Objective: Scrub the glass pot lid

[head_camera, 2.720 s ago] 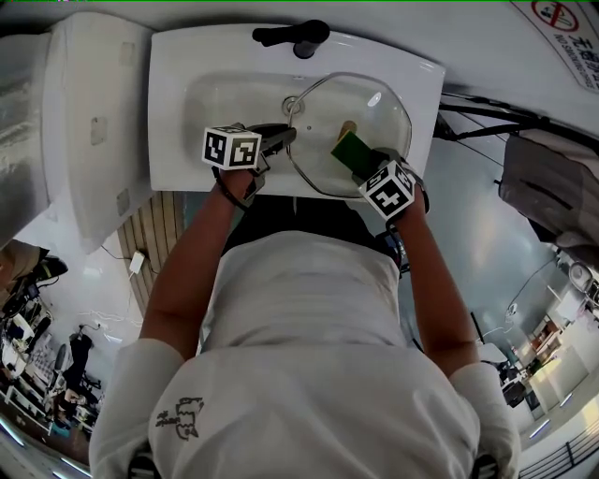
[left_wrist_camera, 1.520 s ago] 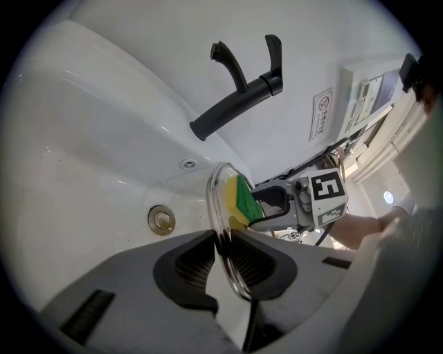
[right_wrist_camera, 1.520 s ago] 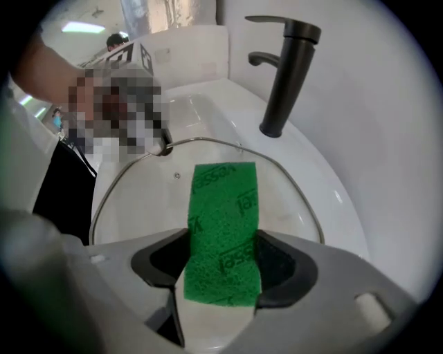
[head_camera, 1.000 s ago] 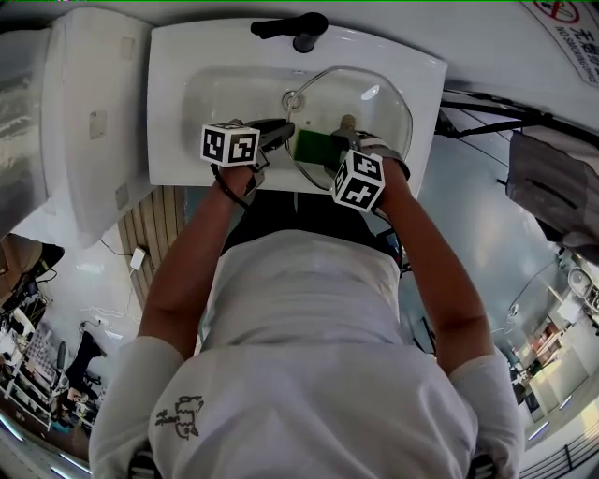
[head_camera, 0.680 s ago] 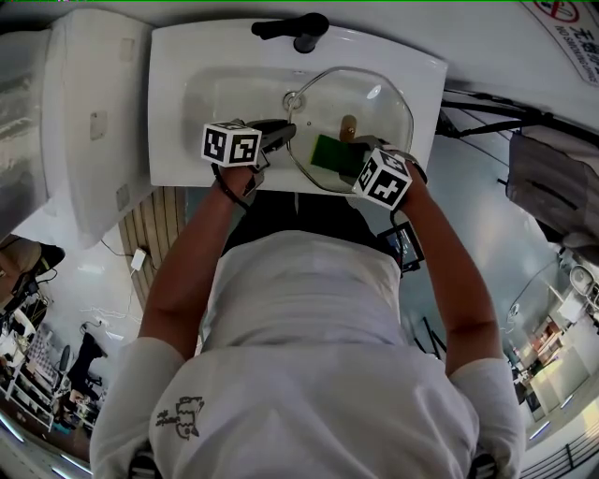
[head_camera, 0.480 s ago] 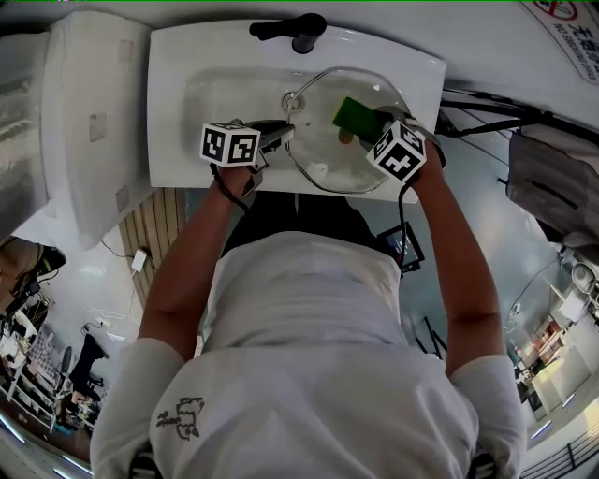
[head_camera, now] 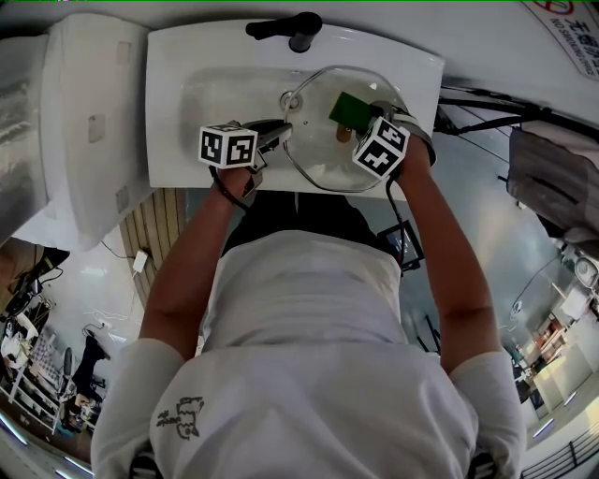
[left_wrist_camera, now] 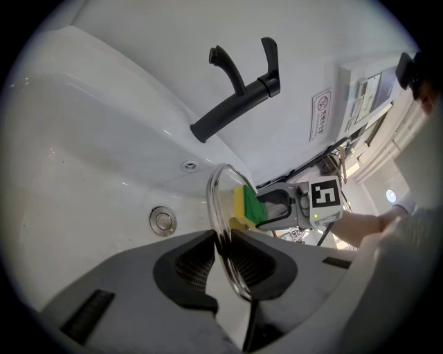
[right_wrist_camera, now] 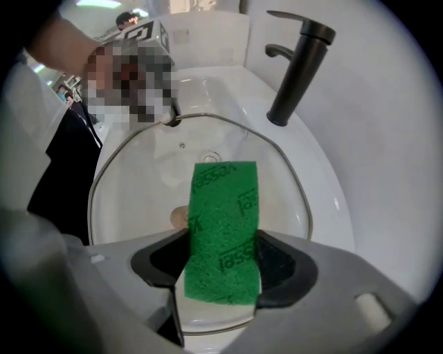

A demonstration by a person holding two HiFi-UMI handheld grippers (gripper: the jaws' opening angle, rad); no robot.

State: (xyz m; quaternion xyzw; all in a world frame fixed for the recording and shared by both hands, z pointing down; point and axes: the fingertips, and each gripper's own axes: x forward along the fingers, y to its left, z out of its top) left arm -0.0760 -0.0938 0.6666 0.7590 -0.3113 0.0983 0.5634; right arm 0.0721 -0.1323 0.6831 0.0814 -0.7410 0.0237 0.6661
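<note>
The glass pot lid [head_camera: 328, 161] sits over the white sink [head_camera: 173, 150] basin, its rim clamped in the left gripper [left_wrist_camera: 223, 259]. The right gripper [right_wrist_camera: 221, 266], clenched on the green sponge [right_wrist_camera: 223, 221], has swept from the lid's near-left area to its far side. Scrubbing is judged to be mid-stroke.

Probably a washroom: white basin [head_camera: 211, 94], black tap [head_camera: 292, 28].

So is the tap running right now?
Off, as far as the pictures show: no stream of water falls from the spout of the black tap in either gripper view.
</note>
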